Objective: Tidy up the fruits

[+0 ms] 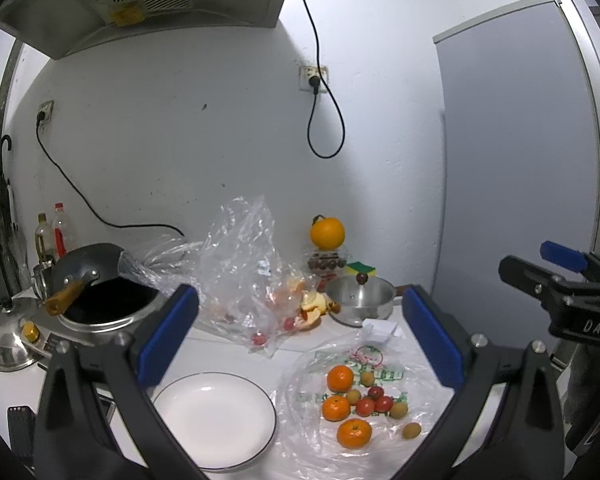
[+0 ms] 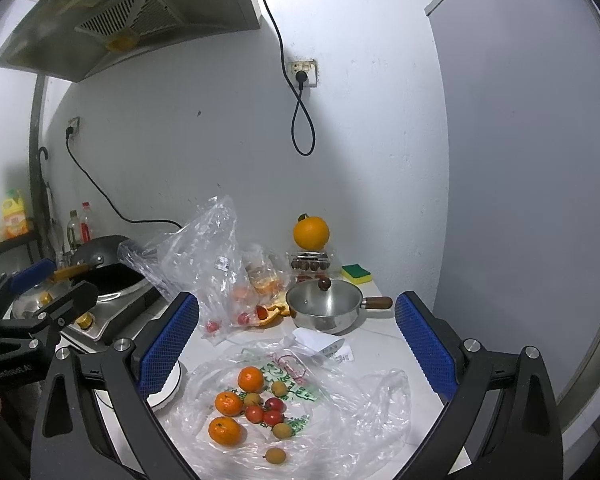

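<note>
Fruits sit loose on a flattened clear plastic bag with green and red print (image 1: 340,364) on the white countertop (image 2: 384,340): three small orange tangerines (image 1: 340,378), a tight cluster of red cherry tomatoes (image 1: 374,400) and several small tan round longans (image 1: 399,409). Same pile in my right view: tangerines (image 2: 228,403), tomatoes (image 2: 265,412), longans (image 2: 281,430), one longan (image 2: 275,455) apart at the near edge.

My left gripper (image 1: 300,340) is spread wide, blue pads (image 1: 168,336) empty, hovering above the counter over the seam between plate and bag. My right gripper (image 2: 296,340) is also wide apart and holds nothing, hovering above the fruit pile.

White round plate with a thin dark rim (image 1: 214,420) lies just left of the bag, bare. In the right view only a sliver of it (image 2: 166,394) shows behind my left-side pad.

Farther back: crumpled clear bag with peel and a few tomatoes (image 1: 244,276), small steel saucepan with a wooden handle (image 2: 326,306), large orange (image 1: 327,233) perched on a clear punnet by the wall, yellow-green sponge (image 2: 356,273), black wok (image 1: 100,288) on the stove.
</note>
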`<state>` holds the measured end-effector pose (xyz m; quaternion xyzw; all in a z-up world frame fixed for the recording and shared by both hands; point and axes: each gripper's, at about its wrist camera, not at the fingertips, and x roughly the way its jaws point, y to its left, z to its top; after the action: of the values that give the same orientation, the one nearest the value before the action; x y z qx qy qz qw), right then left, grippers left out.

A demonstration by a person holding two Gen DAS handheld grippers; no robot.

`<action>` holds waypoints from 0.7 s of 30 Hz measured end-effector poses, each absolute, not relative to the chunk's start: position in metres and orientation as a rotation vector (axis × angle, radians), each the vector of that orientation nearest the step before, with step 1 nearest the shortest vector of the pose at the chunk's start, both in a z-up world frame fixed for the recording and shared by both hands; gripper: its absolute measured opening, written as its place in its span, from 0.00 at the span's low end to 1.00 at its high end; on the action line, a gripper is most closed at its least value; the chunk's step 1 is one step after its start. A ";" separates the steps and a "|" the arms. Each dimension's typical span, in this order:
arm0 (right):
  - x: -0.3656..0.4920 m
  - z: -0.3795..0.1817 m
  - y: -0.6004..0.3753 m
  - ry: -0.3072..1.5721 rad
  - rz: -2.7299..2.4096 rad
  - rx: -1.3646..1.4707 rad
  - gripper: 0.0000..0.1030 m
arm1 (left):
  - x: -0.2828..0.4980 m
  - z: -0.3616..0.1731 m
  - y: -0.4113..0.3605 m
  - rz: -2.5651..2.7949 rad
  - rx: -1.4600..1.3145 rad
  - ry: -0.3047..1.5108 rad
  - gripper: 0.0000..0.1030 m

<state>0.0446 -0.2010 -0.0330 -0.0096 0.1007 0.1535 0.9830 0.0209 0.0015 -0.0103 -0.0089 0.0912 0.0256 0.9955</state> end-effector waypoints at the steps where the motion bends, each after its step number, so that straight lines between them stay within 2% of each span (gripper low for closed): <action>1: 0.045 -0.033 -0.201 0.203 0.308 -0.021 0.97 | 0.020 -0.010 0.002 0.051 -0.018 0.181 1.00; 21: 0.048 -0.036 -0.201 0.214 0.298 -0.029 0.97 | 0.022 -0.011 0.002 0.056 -0.017 0.179 1.00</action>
<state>0.0478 -0.2010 -0.0356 -0.0145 0.1063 0.1479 0.9832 0.0218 0.0024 -0.0107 -0.0083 0.0895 0.0277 0.9956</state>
